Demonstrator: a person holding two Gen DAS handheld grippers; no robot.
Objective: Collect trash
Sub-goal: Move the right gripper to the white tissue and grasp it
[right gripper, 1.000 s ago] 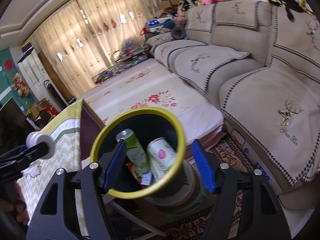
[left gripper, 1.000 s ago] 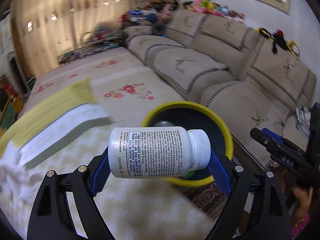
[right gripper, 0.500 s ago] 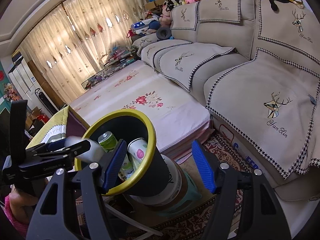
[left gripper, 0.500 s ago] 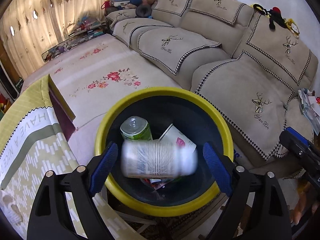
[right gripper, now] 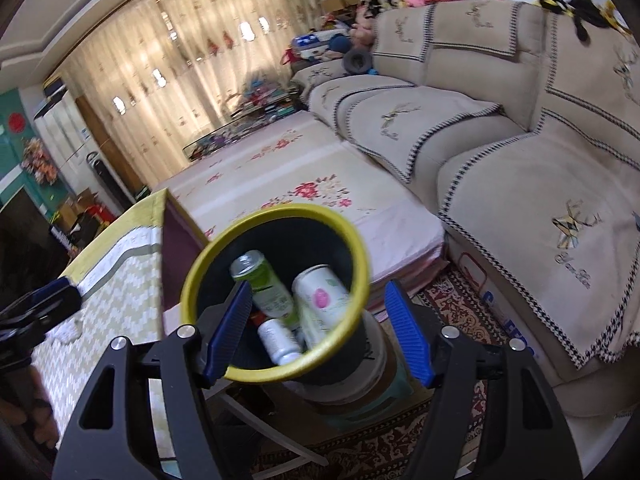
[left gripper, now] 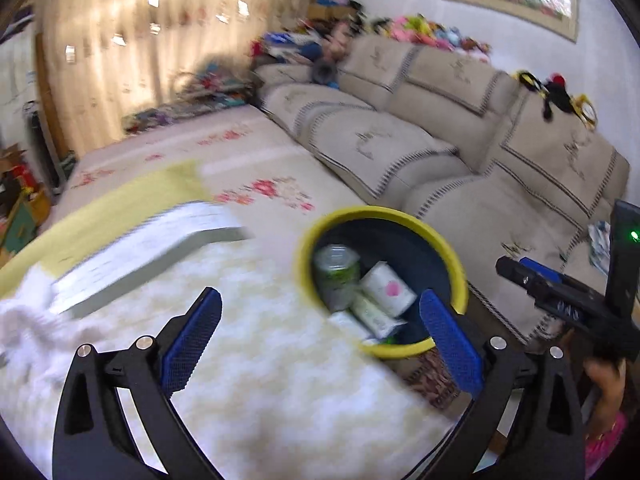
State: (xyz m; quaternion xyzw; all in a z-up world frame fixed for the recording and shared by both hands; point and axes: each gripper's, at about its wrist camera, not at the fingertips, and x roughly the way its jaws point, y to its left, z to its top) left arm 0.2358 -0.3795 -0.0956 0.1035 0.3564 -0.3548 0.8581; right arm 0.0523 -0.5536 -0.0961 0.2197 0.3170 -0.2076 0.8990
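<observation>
The white pill bottle (right gripper: 280, 342) lies at the bottom of the yellow-rimmed trash bin (right gripper: 362, 276), among a green drink can (right gripper: 262, 282) and a white can with a pink flower mark (right gripper: 320, 296). From my right wrist view the bin stands directly ahead of the right gripper (right gripper: 318, 330), its rim crossing in front of the left blue pad; the jaws are parted and I see nothing clamped between them. No writing on the bottle or cans is sharp enough for me to read. On the sofa cover (right gripper: 560, 208) a stag emblem carries a line of script I cannot make out. My left gripper (left gripper: 320, 344) hangs over the patterned tablecloth (left gripper: 280, 380), the bin just beyond its right pad; its jaws are opening wide with nothing between them. The left view is blurred. At its right edge, the other gripper is seen, with a hand (left gripper: 608, 376) beneath.
</observation>
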